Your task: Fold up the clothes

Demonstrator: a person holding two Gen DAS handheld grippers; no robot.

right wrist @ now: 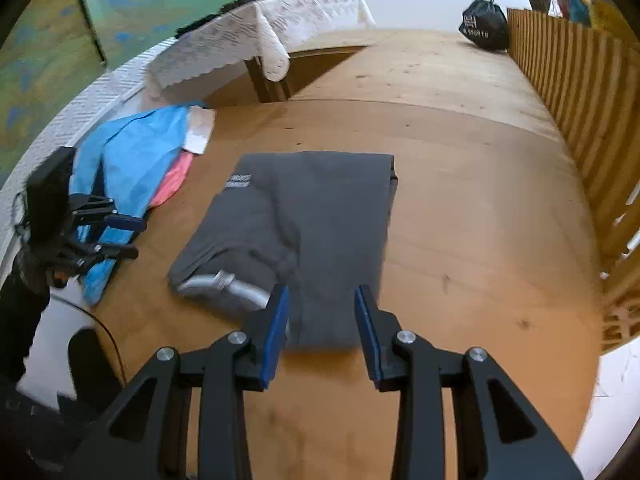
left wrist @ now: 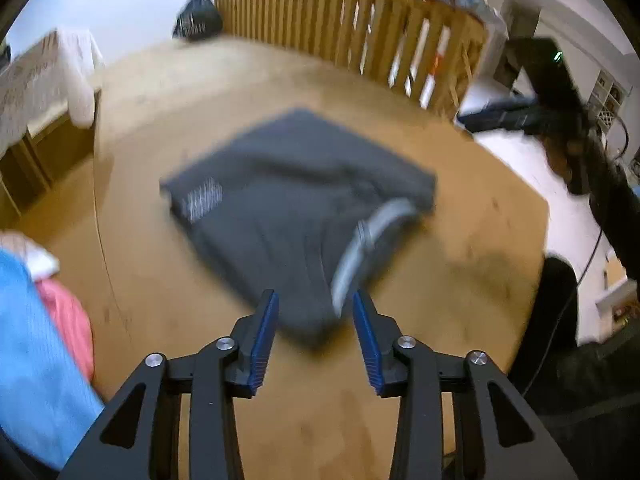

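A dark grey garment (left wrist: 288,200) (right wrist: 320,216) lies folded into a rough rectangle on the wooden surface (right wrist: 480,208). It has a white striped print and a light grey band (right wrist: 232,284) (left wrist: 372,232) sticking out at one near corner. My left gripper (left wrist: 315,296) hangs open above the garment's near corner, with nothing between its blue pads. My right gripper (right wrist: 322,290) is open too, above the garment's near edge, pads clear of the cloth. The left gripper (right wrist: 136,237) also shows at the left of the right wrist view, over the blue cloth.
A blue cloth (right wrist: 136,160) (left wrist: 28,340) and a pink one (right wrist: 172,180) lie heaped beside the garment. A wooden slat railing (right wrist: 580,100) (left wrist: 360,28) borders the far side. A black bag (right wrist: 486,24) sits by it. A table with a white lace cloth (right wrist: 260,32) stands beyond.
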